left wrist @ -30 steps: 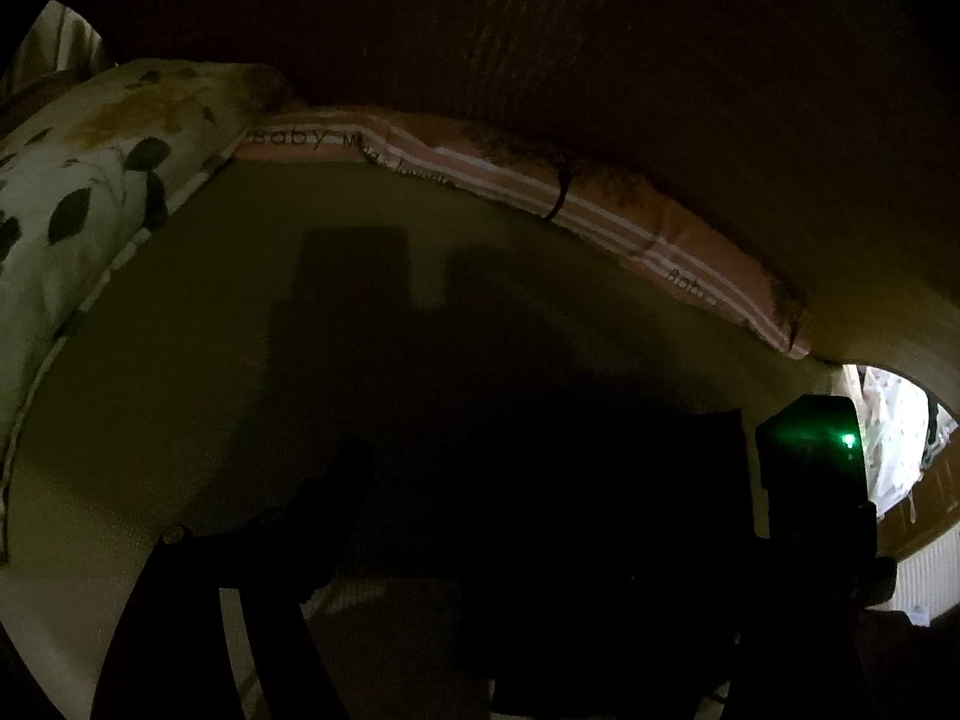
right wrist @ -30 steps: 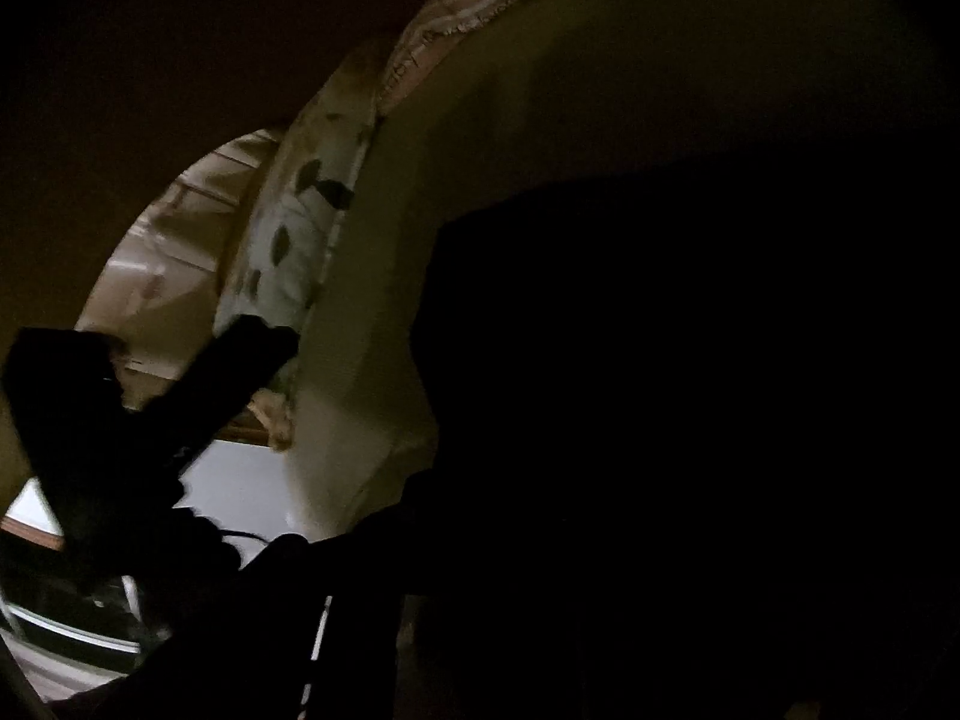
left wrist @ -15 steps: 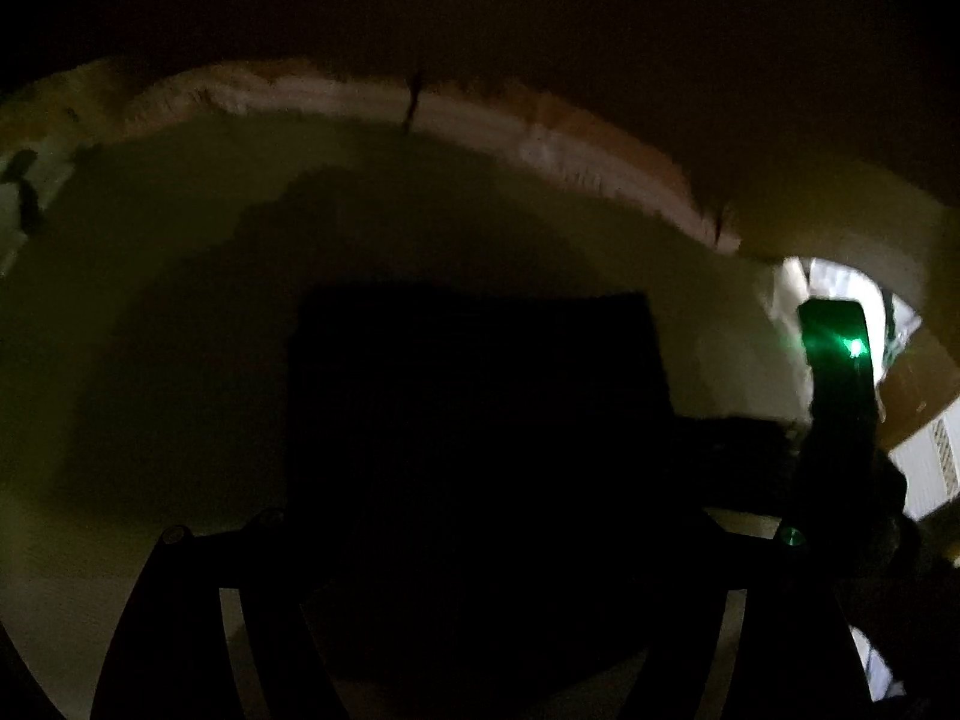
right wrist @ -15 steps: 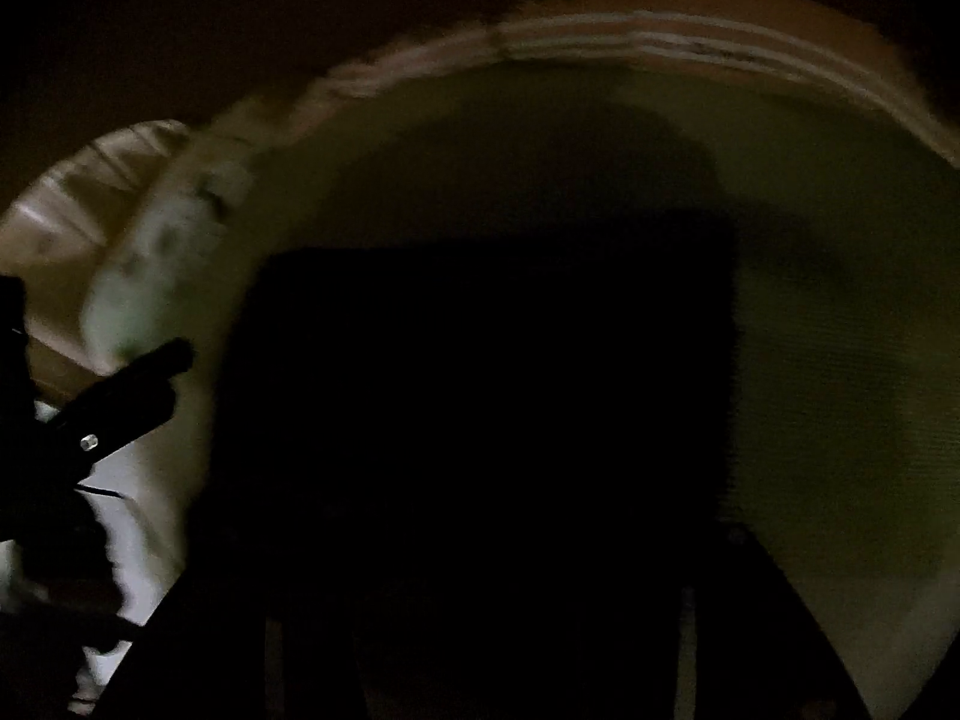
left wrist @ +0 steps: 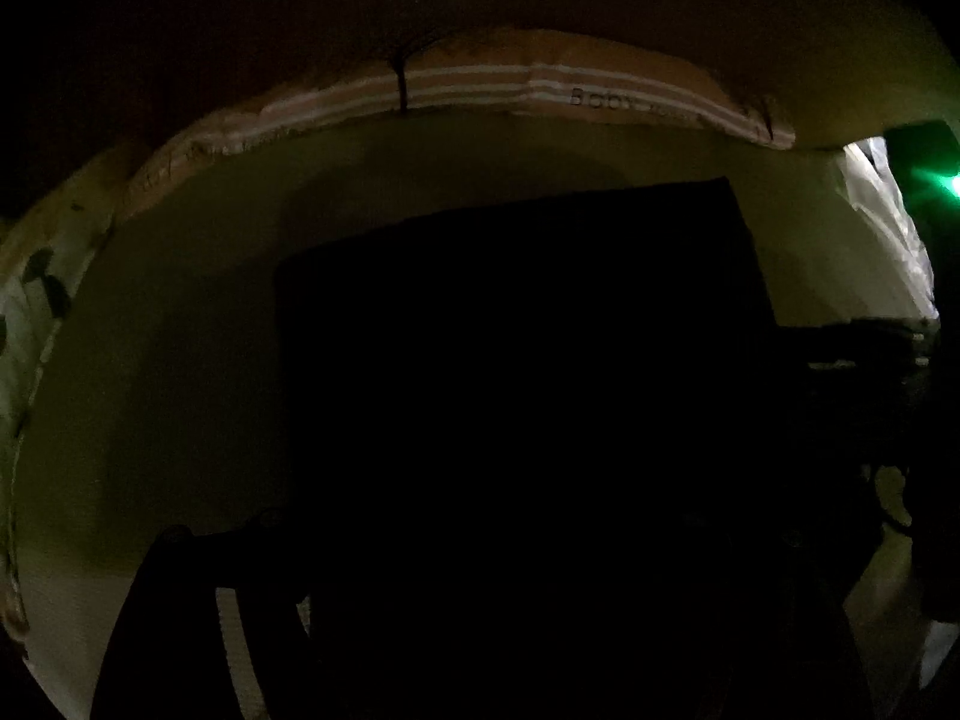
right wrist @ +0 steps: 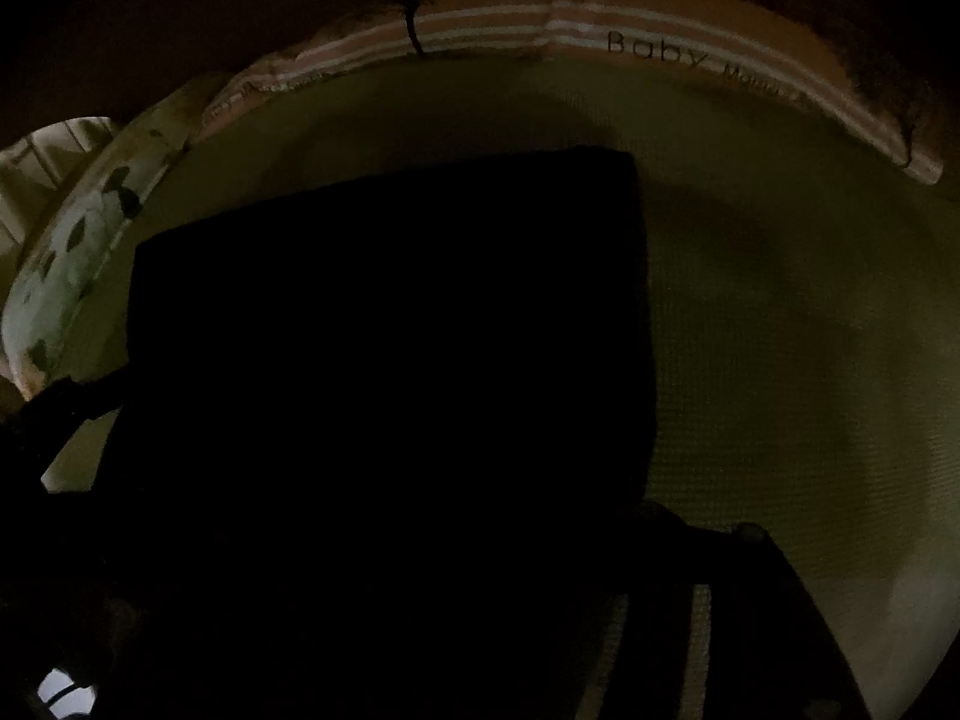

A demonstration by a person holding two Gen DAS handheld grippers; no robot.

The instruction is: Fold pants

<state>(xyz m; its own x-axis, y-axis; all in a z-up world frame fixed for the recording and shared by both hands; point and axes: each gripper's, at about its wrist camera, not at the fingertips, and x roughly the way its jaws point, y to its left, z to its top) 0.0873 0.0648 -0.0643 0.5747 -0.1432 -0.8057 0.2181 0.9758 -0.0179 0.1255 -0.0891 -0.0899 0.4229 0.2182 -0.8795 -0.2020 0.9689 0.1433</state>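
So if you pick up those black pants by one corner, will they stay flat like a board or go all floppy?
Probably floppy. The pants are cloth lying flat in a folded block on the mat, so a lifted corner would likely droop and the fold come undone. They probably won't slide much, since the mat looks finely ribbed.

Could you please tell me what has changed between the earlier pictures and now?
Both views have swung onto the dark folded pants, now a squared block on the pale green mat. The right gripper has just been opening; it is too dark to tell whether cloth sits between its fingers. The striped pink bumper and leaf-print cushion have not moved.
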